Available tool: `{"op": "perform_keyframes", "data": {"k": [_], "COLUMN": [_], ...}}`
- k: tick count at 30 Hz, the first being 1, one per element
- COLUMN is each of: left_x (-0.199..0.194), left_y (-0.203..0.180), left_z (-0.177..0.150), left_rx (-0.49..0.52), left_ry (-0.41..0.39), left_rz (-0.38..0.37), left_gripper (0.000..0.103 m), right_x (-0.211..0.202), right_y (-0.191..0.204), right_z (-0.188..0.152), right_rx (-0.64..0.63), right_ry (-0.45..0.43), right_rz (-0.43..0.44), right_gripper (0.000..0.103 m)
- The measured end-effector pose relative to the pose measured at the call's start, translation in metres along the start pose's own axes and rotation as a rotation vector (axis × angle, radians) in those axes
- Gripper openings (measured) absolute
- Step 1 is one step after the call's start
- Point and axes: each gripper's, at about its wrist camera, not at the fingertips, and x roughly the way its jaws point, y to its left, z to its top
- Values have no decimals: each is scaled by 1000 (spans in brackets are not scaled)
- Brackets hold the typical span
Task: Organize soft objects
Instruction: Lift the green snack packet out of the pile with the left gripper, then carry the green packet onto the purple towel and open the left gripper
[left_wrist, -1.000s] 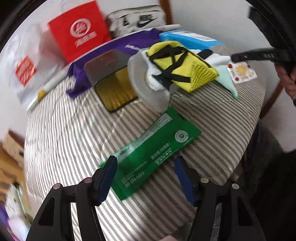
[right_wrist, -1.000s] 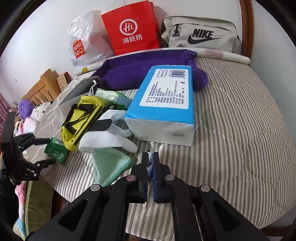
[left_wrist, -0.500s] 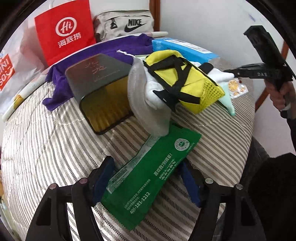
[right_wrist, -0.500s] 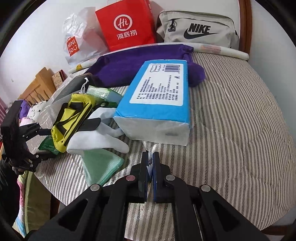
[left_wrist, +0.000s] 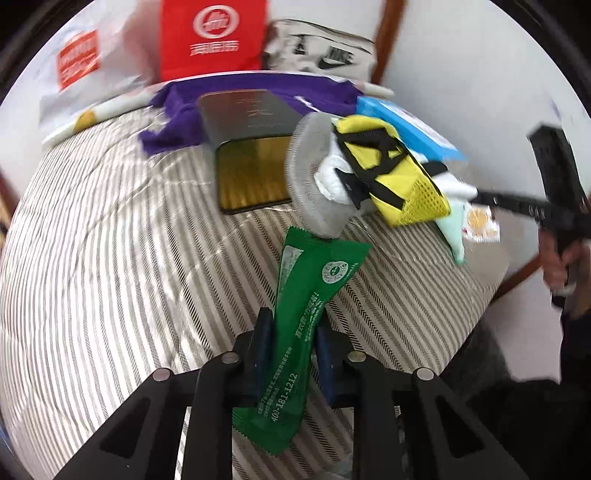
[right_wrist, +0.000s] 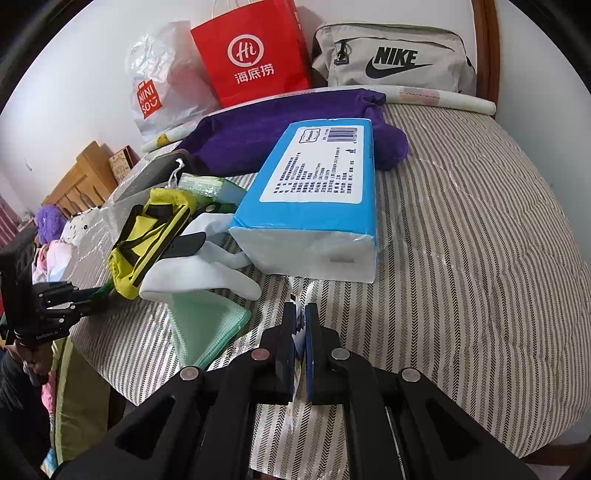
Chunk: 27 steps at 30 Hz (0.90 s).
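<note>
1. Green foil sachet (left_wrist: 306, 325), flat with white print, lay squeezed between the left tongs (left_wrist: 293, 341), whose jaws had just been closing on it; half a second before they stood wide either side.
2. Its far end pointed to twelve o'clock, toward the yellow mesh pouch (left_wrist: 391, 177), over the striped bed (left_wrist: 110, 258).
3. Right tongs (right_wrist: 301, 325) were clamped on a small white packet (right_wrist: 298, 332).
4. Likely next: lifting the sachet away.

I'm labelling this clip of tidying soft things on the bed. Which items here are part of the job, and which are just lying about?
Job:
- green sachet, pinched in the left gripper
- small white packet, in the right gripper
- yellow mesh pouch
- white socks
- mint cloth
- purple garment
- blue tissue pack

Lying about:
- red paper bag
- Nike bag
- Miniso bag
- dark tin
</note>
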Motion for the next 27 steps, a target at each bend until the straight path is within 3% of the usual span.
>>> {"op": "perform_keyframes", "data": {"k": [11, 27], "left_x": [-11, -47], "left_y": [-3, -24], "left_z": [-1, 22], "left_rx": [-185, -260], "left_ry": [-54, -109], "left_rz": [52, 96], "left_gripper": [19, 19], "right_x": [-12, -45], "right_y": [5, 16], "right_z": [-5, 10], "right_rx": [-12, -43], "right_ry": [-11, -80], "right_rz": [36, 93], "right_gripper": [3, 3]}}
